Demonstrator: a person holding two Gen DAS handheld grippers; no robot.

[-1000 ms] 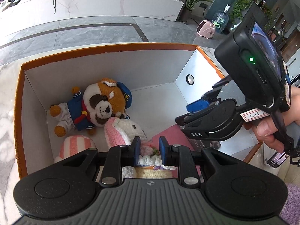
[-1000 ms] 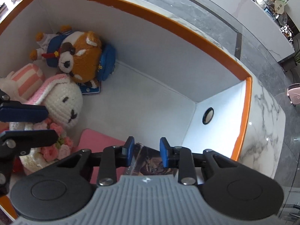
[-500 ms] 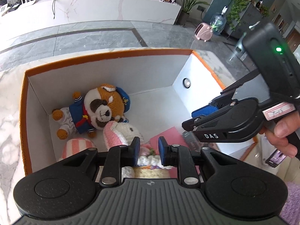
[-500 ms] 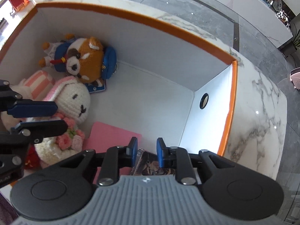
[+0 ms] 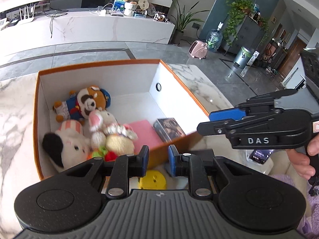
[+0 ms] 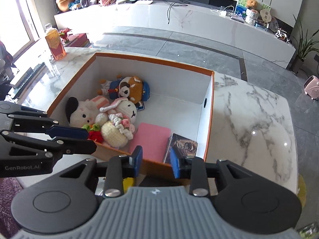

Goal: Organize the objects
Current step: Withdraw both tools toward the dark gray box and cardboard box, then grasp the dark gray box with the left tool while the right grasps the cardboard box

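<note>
Hovering both claws over the near rim of the orange-edged white box, low in the centre of each wrist view. Keeps the left gripper narrow, pads almost together, gripping nothing. Shows the right gripper partway wide, jaws just now opening, nothing between them. Finds the dark-covered book lying flat beyond those pads in the box's near right corner, just beside the pink pad, likely put there to use the free floor.

Groups the soft toys at the left end:
- red panda plush in a sailor suit by the far wall
- crocheted rabbit leaning against it
- white dog plush with a black ear near the left wall
- crocheted flower basket in front

Keeps flat things low and to the right, probably so the bulky toys neither crush nor hide them. Leaves the far right floor bare, seemingly as room for more. Shows a yellow thing under the left pads, outside the box, too hidden to name, perhaps next to go in. Sets the box on the marble table.
</note>
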